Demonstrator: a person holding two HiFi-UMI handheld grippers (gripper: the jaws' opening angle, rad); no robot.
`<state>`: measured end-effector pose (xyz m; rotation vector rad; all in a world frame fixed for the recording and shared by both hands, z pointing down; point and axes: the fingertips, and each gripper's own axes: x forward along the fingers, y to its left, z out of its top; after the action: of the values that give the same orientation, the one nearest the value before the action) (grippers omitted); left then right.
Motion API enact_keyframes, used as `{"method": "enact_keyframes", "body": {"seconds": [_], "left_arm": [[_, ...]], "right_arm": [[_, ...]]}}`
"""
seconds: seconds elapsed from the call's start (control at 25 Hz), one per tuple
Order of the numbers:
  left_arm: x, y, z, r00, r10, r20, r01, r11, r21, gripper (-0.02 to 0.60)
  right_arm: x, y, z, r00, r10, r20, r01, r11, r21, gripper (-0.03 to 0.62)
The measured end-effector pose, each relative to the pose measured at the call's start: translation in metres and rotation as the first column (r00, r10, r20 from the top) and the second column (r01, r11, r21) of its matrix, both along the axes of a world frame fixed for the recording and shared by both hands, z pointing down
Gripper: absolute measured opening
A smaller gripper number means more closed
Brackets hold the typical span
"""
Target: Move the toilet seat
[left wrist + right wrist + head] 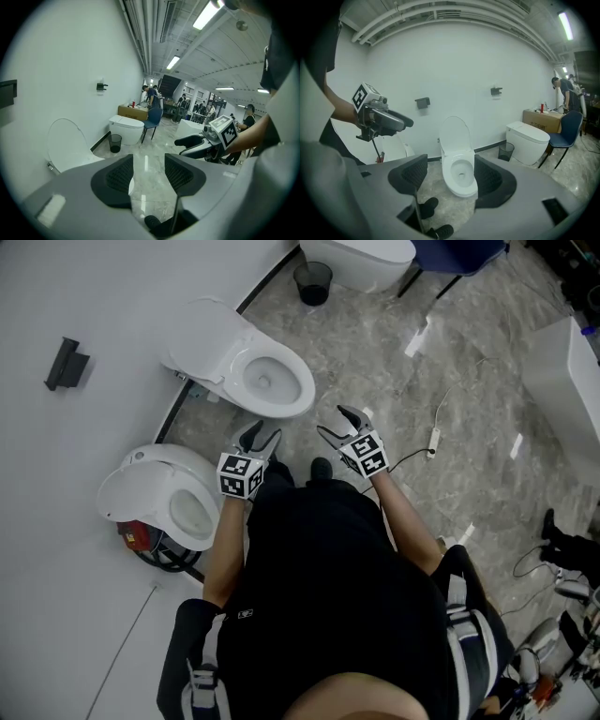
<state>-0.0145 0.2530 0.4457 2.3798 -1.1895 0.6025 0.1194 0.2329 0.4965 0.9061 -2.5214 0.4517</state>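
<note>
The glossy white toilet (223,352) stands against the wall with its rounded lid tipped up. The toilet seat (461,189), a smooth oval ring, seems to lie flat on the bowl. We hold the left gripper (262,430) and right gripper (336,423) just short of the toilet's front. Their ribbed dark pads (415,174) are spread and empty, likely readied for reaching in.

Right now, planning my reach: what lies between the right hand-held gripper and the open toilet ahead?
Only bare marble floor separates the right hand-held gripper from the toilet, as the head view shows.
</note>
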Motion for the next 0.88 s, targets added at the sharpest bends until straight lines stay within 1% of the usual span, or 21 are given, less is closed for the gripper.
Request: {"method": "enact_keyframes", "body": {"seconds": [0.12, 0.36, 0.56, 0.68, 0.88], "left_arm": [[-0.001, 0.000, 0.000, 1.000, -0.008, -0.012, 0.008, 1.000, -0.001, 0.210], [-0.003, -0.005, 0.005, 1.000, 0.017, -0.024, -0.017, 1.000, -0.009, 0.207], [-0.006, -0.018, 0.012, 0.997, 0.063, -0.045, -0.065, 0.998, -0.023, 0.206], [-0.016, -0.033, 0.016, 0.995, 0.086, -0.056, -0.088, 0.995, -0.036, 0.206], [-0.030, -0.066, 0.019, 0.989, 0.124, -0.076, -0.127, 0.991, -0.033, 0.204]], "right_arm": [[0.002, -0.001, 0.000, 1.000, -0.002, -0.005, 0.002, 1.000, 0.003, 0.313], [0.006, -0.006, 0.001, 0.999, 0.029, -0.017, -0.029, 1.000, 0.000, 0.313], [0.004, -0.013, 0.009, 0.997, 0.067, -0.049, -0.068, 0.998, -0.018, 0.313], [-0.004, -0.021, 0.010, 0.994, 0.089, -0.061, -0.091, 0.995, -0.029, 0.313], [-0.019, -0.041, 0.014, 0.989, 0.118, -0.089, -0.122, 0.992, -0.035, 0.313]]}}
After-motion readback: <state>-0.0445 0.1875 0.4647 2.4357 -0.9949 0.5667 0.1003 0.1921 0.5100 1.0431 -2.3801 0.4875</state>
